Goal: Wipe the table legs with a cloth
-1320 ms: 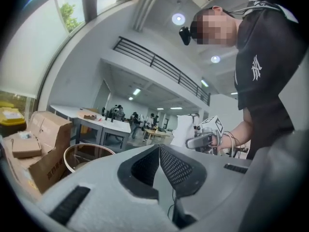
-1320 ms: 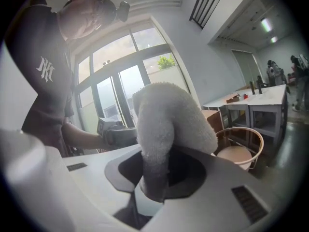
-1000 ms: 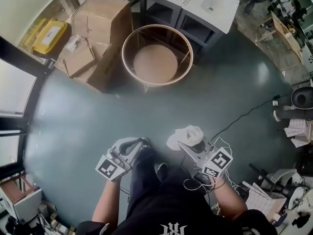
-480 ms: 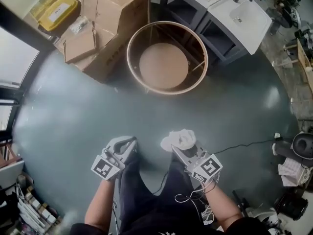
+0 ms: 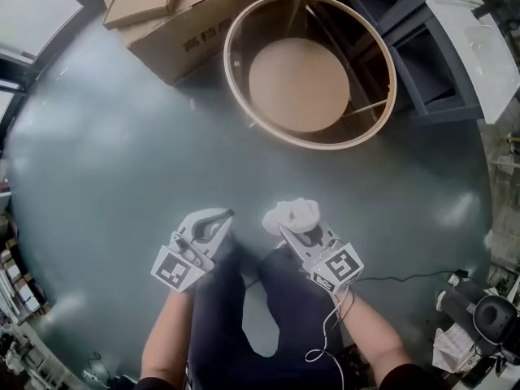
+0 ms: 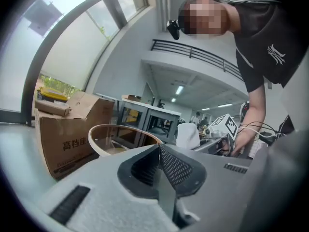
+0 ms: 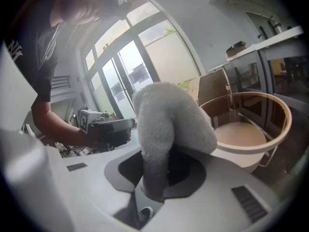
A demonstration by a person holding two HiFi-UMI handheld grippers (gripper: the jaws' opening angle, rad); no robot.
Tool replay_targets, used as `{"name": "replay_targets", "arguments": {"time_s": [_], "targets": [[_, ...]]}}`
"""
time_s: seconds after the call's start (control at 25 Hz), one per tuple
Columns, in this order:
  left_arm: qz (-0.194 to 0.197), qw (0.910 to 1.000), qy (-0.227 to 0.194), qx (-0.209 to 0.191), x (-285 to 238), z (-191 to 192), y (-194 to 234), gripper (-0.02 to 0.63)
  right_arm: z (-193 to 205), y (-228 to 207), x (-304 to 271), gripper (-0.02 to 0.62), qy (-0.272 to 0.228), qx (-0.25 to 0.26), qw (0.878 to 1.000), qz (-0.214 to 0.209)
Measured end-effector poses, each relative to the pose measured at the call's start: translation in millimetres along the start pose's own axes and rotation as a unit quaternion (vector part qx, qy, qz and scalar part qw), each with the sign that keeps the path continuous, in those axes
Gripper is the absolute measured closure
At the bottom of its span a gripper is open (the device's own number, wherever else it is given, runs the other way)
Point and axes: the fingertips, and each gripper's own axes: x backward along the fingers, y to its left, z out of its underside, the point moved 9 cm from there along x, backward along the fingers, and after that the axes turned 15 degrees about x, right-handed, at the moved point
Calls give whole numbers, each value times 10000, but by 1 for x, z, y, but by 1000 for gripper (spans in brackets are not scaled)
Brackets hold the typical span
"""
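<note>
R gripper (image 5: 286,231) has its fingers pinching a white cloth (image 5: 294,214), which is bunched up above the tips and held over the grey floor (image 5: 106,177). L gripper (image 5: 226,216) is just beside it, fingers pressed together w/ nothing btwn them. The round table (image 5: 325,145) stands apart from both, w/ a cardboard box (image 5: 187,31) near its left side.

The left gripper (image 6: 159,161) has its jaws pressed together, nothing between them. Beyond, the round table (image 6: 104,129) stands at ten o'clock and a cardboard box (image 6: 67,139) at nine. The white cloth (image 6: 188,135) shows at one o'clock.
</note>
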Motion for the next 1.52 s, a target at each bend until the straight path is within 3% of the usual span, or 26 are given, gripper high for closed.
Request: {"name": "replay_targets", "arguments": {"time_s": [0.2, 0.36, 0.52, 0.6, 0.72, 0.92, 1.0, 1.12, 1.2, 1.4, 1.52], "targets": [[147, 9998, 107, 19, -41, 76, 85, 601, 94, -37, -83, 512, 60, 165, 9998, -73], [243, 9985, 159, -473, -80, 127, 163, 601, 167, -78, -154, 512, 46, 408, 9992, 35], [344, 9970, 68, -692, -118, 168, 221, 601, 219, -120, -209, 512, -53, 516, 9983, 265], [629, 9914, -11, -1151, -133, 177, 241, 600, 233, -139, -232, 512, -139, 611, 9969, 468], [1146, 9744, 137, -1929, -148, 181, 263, 600, 236, -169, -261, 512, -443, 849, 9916, 869], [1365, 9571, 271, -2541, -150, 185, 281, 601, 213, -210, -294, 512, -968, 1545, 9746, 1301], [1438, 9593, 137, -2428, -146, 185, 286, 601, 202, -219, -302, 512, -1114, 1829, 9657, 1469], [1424, 9751, 62, -1702, -138, 191, 294, 601, 186, -222, -310, 512, -1291, 2351, 9523, 1455], [1329, 9807, -28, -1433, -133, 190, 297, 601, 179, -220, -313, 512, -1342, 2705, 9421, 1459], [1227, 9770, -339, -1712, -128, 175, 294, 601, 173, -212, -316, 512, -1284, 3512, 9153, 1497], [1191, 9756, -309, -1816, -128, 173, 294, 601, 177, -210, -316, 512, -1282, 3629, 9113, 1466]]}}
